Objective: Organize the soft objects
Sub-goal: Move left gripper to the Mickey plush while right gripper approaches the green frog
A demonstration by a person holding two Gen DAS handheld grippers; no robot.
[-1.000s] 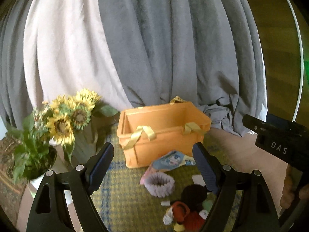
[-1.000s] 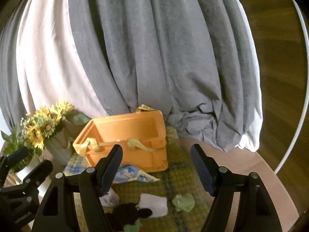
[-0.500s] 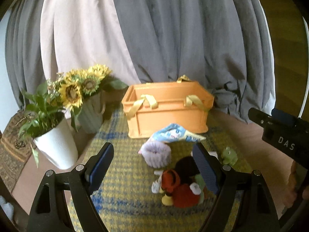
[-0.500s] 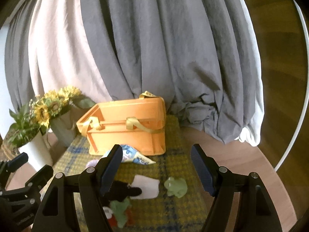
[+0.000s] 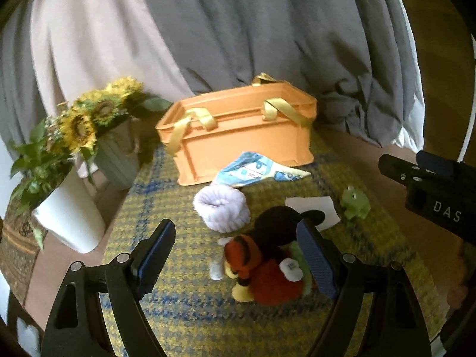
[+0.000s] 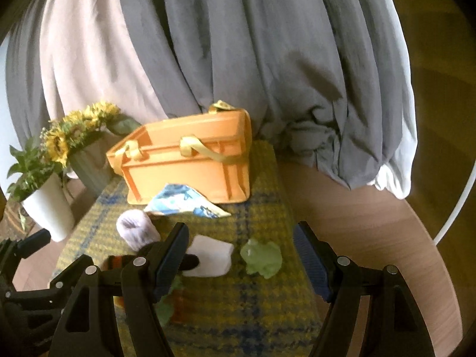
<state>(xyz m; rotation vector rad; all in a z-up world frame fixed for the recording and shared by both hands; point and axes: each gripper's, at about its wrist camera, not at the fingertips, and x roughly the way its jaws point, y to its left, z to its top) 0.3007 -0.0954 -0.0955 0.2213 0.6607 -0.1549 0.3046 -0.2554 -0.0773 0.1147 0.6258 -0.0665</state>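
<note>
between the spread left gripper (image 5: 235,255) fingers (nothing gripped) lies the plush toy (image 5: 264,261).

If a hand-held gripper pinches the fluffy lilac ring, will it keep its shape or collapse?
The lilac ring looks like thick, fluffy pile, so it would probably squash flat between the fingers. It seems light for its size. Its fuzzy surface should grip, not slip. Lying low on the woven mat, it is unlikely to roll.

Front mat (image 6: 238,312): bare between the fingers (image 6: 312,261) — open way in.
Right desk (image 6: 357,208): bare wood, free passage.
Crate (image 5: 247,136): blocks the back, top open.
Left edge: pot (image 5: 68,217), vase (image 5: 116,160) crowd it.
Centre: toys (image 5: 261,261) clustered — little room between them.
</note>
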